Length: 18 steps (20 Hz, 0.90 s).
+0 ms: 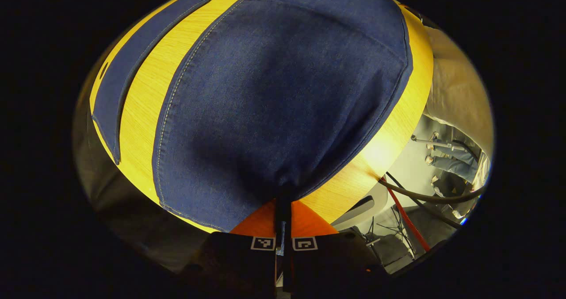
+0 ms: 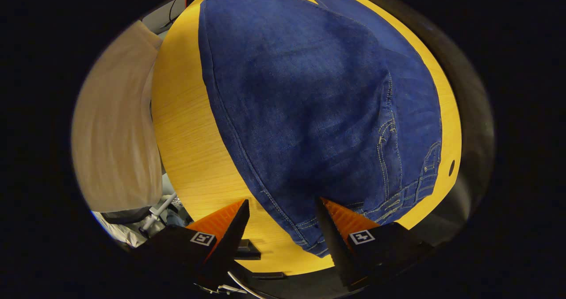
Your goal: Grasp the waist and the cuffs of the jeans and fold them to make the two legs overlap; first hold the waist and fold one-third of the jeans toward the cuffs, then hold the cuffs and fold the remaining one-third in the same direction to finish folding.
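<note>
The jeans lie spread on the yellow wooden table. In the left gripper view, the left gripper has its fingers pressed together on a gathered bit of denim at the near edge, cloth bunching into the pinch. In the right gripper view, the right gripper stands spread, the waist corner lying between its fingers; belt loops and pocket stitching show at right.

Legible text, brands, numbers: none. Only square black-and-white coded markers on the left tongs and right tongs, bearing no readable characters.
</note>
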### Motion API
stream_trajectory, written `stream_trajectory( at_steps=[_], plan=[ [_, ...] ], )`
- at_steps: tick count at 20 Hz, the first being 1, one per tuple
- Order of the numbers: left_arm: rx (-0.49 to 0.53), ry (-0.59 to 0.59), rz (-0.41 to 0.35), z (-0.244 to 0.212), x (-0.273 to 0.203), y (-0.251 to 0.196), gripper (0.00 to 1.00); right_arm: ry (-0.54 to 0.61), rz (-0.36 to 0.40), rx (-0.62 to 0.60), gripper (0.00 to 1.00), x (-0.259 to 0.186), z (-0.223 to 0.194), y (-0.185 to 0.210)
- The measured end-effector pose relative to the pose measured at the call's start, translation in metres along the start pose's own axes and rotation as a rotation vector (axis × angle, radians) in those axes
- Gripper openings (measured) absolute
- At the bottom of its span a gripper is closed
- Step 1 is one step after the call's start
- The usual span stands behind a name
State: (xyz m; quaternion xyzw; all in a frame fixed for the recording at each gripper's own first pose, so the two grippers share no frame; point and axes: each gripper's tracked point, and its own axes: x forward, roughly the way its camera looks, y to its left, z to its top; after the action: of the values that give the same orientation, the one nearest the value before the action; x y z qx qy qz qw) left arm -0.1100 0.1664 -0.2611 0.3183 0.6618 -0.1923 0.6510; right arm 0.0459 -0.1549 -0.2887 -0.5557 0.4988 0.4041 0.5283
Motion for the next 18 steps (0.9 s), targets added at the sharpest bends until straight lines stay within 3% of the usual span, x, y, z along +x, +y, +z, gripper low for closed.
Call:
stream_trajectory(
  at_steps=[10, 11, 13, 17, 18],
  plan=[
    [-0.03, -0.01, 0.028, 0.0, 0.0, 0.001, 0.0, 0.035, 0.007, 0.004, 0.81, 0.006, 0.001, -0.004],
    [-0.033, -0.012, 0.029, 0.001, 0.0, 0.002, 0.0, 0.035, 0.008, 0.006, 0.68, 0.003, 0.003, -0.005],
    [-0.038, -0.013, 0.028, 0.001, 0.0, 0.001, 0.0, 0.026, -0.007, 0.028, 0.63, 0.003, 0.004, -0.009],
    [-0.03, -0.02, 0.018, -0.001, 0.0, 0.002, 0.0, 0.011, -0.04, 0.082, 0.17, 0.006, 0.003, -0.02],
    [-0.027, -0.019, 0.013, -0.001, 0.0, 0.002, 0.0, 0.011, -0.039, 0.099, 0.16, 0.005, 0.003, -0.02]
  ],
)
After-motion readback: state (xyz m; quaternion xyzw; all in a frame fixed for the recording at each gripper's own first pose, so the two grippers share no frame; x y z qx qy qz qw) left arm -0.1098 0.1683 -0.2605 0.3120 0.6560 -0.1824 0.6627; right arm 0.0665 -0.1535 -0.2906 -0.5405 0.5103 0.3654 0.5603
